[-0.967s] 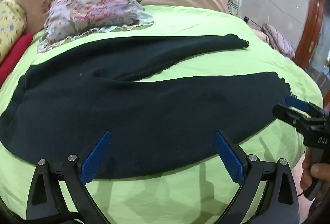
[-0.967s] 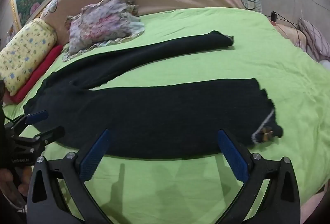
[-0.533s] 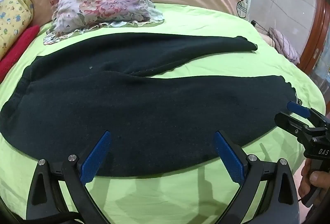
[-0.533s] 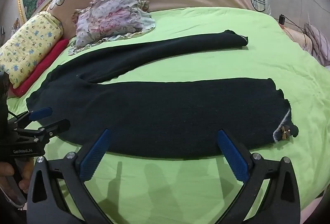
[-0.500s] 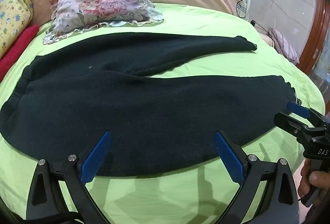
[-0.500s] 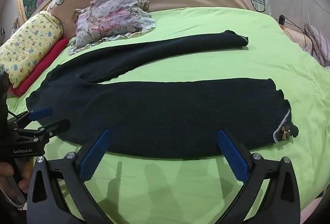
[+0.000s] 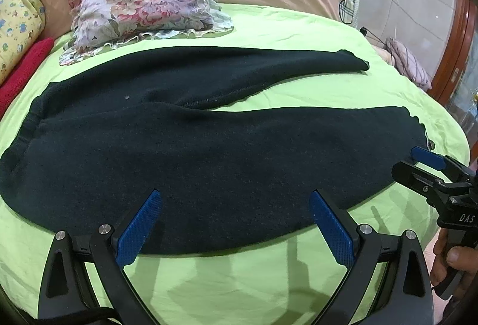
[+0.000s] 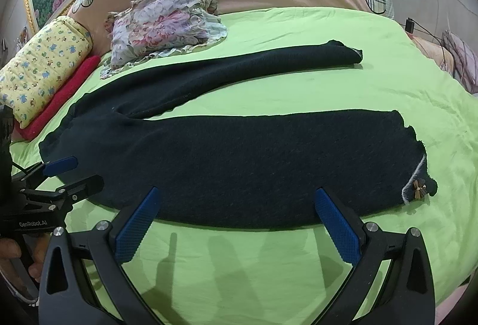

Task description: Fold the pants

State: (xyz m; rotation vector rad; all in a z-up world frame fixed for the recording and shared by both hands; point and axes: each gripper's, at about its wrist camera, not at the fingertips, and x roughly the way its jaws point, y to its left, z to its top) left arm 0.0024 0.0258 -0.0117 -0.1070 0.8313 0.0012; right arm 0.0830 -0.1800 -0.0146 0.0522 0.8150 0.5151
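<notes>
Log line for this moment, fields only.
stage: pre-grasp | pants: flat, legs apart, unfolded | left tool: open, near edge | right tool: open, near edge | contact: none

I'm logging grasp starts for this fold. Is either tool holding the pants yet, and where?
Nothing is held. The left tool and right tool are both open, short of the pants.

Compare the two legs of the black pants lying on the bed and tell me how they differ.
The near leg lies straight along the bed's front edge; the far leg angles away toward the floral cushion. The near leg looks wider, though it is closer to the camera. The near leg's cuff carries a small bow ornament; the far leg's shows none. Both lie flat and unfolded on the green sheet.
</notes>
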